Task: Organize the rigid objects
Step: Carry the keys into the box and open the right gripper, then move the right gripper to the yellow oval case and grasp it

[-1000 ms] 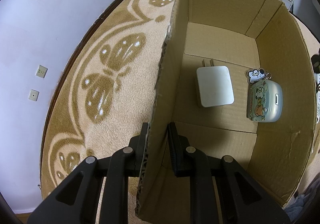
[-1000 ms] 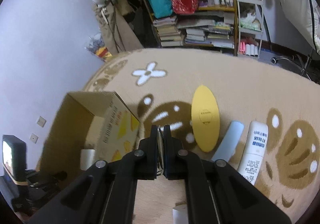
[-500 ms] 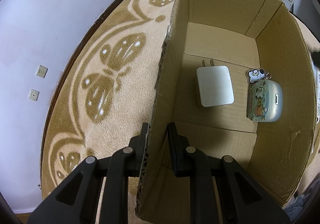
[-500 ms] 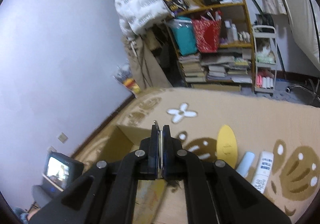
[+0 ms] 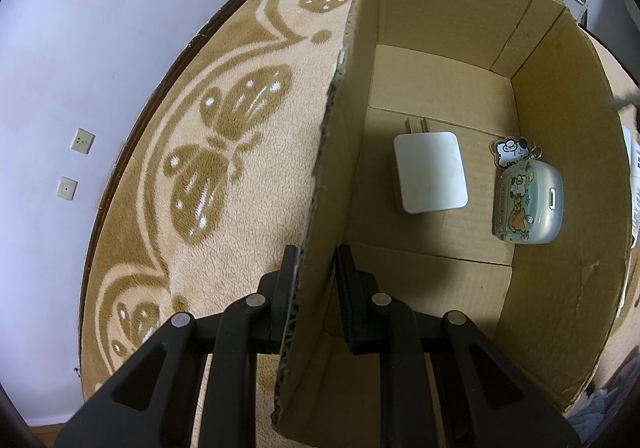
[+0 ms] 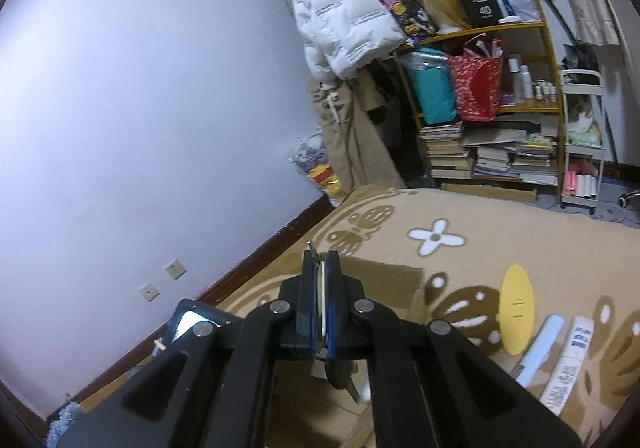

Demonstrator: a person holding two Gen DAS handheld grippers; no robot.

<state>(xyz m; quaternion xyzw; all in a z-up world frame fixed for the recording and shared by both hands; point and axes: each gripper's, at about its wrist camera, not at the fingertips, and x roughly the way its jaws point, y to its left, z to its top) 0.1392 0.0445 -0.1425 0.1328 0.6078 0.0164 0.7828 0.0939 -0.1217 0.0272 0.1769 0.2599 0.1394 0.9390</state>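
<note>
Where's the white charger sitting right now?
In the left wrist view the white charger lies flat on the floor of the cardboard box, left of the cartoon earbud case, prongs toward the far wall.

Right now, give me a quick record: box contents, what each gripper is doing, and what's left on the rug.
box: open cardboard box on the patterned rug
box contents: white charger; earbud case with cartoon charm, lying apart
left gripper: shut on the box's near wall, one finger outside, one inside
right gripper: shut on a thin flat item, seen edge-on, with keys hanging below; raised above the rug
left on rug: yellow oval piece, pale blue stick, white bottle, side by side
</note>
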